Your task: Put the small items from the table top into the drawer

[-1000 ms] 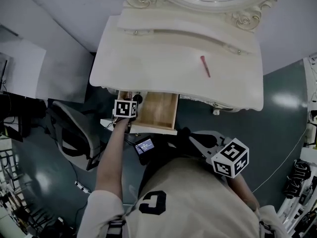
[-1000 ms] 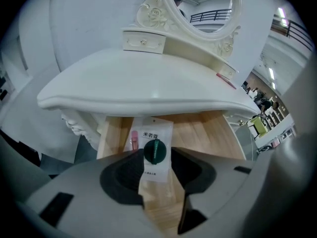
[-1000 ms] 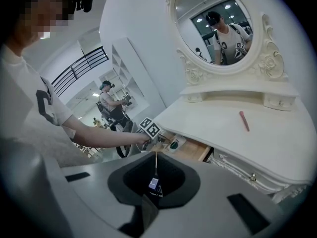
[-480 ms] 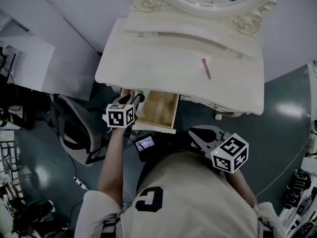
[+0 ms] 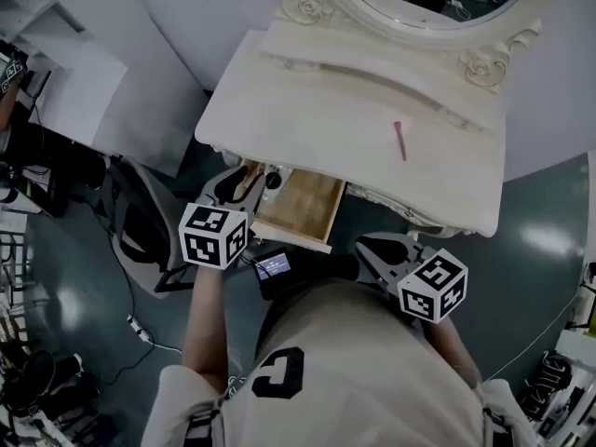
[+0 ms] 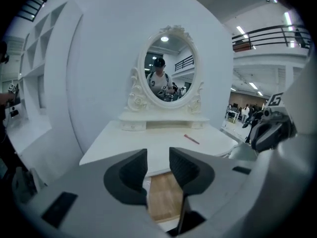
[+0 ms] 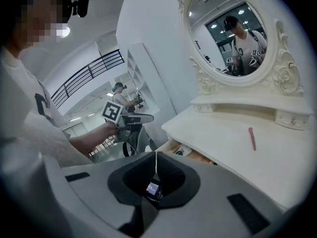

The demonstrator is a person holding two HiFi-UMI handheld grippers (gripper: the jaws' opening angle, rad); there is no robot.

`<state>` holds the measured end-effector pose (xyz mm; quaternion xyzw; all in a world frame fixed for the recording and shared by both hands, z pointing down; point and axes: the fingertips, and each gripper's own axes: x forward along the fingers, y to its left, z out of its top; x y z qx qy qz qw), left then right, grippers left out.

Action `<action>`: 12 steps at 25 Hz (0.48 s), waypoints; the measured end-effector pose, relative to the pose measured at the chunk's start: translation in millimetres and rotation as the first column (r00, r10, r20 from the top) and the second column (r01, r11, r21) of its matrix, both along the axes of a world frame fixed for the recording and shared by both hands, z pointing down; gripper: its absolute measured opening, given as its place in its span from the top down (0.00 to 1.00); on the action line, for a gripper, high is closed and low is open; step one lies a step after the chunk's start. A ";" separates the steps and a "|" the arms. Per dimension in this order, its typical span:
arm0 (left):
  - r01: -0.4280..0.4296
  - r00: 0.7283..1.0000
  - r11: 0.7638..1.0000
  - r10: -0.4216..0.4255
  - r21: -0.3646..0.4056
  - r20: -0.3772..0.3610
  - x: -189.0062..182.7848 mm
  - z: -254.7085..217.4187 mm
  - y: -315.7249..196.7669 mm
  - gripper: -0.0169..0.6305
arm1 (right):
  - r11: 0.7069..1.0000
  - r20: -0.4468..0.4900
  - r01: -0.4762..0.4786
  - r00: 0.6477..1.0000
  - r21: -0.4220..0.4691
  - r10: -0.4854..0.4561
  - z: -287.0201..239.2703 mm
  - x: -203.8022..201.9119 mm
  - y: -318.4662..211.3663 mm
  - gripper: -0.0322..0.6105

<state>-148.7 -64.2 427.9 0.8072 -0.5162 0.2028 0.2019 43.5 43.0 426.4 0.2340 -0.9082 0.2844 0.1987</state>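
1. Lying on table top (image 5: 317,110), 1 o'clock from open drawer (image 5: 298,208): pink stick (image 5: 399,141); likely light, stiff, roll-prone; calling for mid-shaft pinch.
2. Hovering at drawer's 9 o'clock: left gripper (image 5: 242,182), spread, empty, just narrowing.
3. Waiting at 5 o'clock: right gripper (image 5: 370,249), pressed together.

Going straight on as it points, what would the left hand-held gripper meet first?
The left hand-held gripper, its empty jaws having just closed a little, would probably meet the table's front edge first, above the open drawer; depth is unclear.
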 end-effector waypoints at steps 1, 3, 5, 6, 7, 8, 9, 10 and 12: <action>-0.014 1.000 1.000 0.014 0.022 0.001 5.4 -10.5 1.1 0.69 | 1.000 0.003 0.008 1.000 0.003 -0.008 -0.1 -1.7 -0.8 0.90; -0.043 0.999 0.998 0.043 0.053 -0.003 19.7 -25.8 4.3 0.70 | 1.000 0.012 0.018 1.000 0.008 -0.018 -0.6 -2.0 -3.1 0.90; -0.066 0.998 0.996 0.066 0.064 -0.006 35.6 -32.4 8.8 0.71 | 1.000 0.029 0.013 1.000 0.007 -0.013 -1.2 1.7 -6.5 0.90; -0.075 0.997 0.995 0.075 0.065 -0.006 43.1 -33.7 10.5 0.72 | 1.000 0.041 0.002 0.999 0.006 -0.003 -1.5 4.6 -9.6 0.90; -0.084 0.996 0.994 0.084 0.065 -0.006 50.4 -34.3 11.7 0.73 | 1.000 0.053 -0.013 0.998 0.005 0.012 -1.3 8.1 -14.1 0.90; -0.094 0.996 0.994 0.094 0.063 -0.006 57.4 -34.3 12.4 0.74 | 1.000 0.061 -0.030 0.998 0.008 0.029 -0.2 12.2 -20.1 0.90; -0.103 0.995 0.993 0.104 0.058 -0.006 63.9 -33.7 12.8 0.75 | 0.999 0.062 -0.049 0.997 0.016 0.048 2.1 16.9 -27.1 0.90; -0.112 0.994 0.992 0.112 0.053 -0.007 69.9 -32.7 13.1 0.76 | 0.997 0.054 -0.069 0.996 0.028 0.068 5.7 22.5 -35.1 0.90; -0.126 0.992 0.991 0.126 0.041 -0.006 79.8 -30.9 13.9 0.82 | 0.992 0.022 -0.116 0.993 0.053 0.115 15.0 36.5 -53.0 0.90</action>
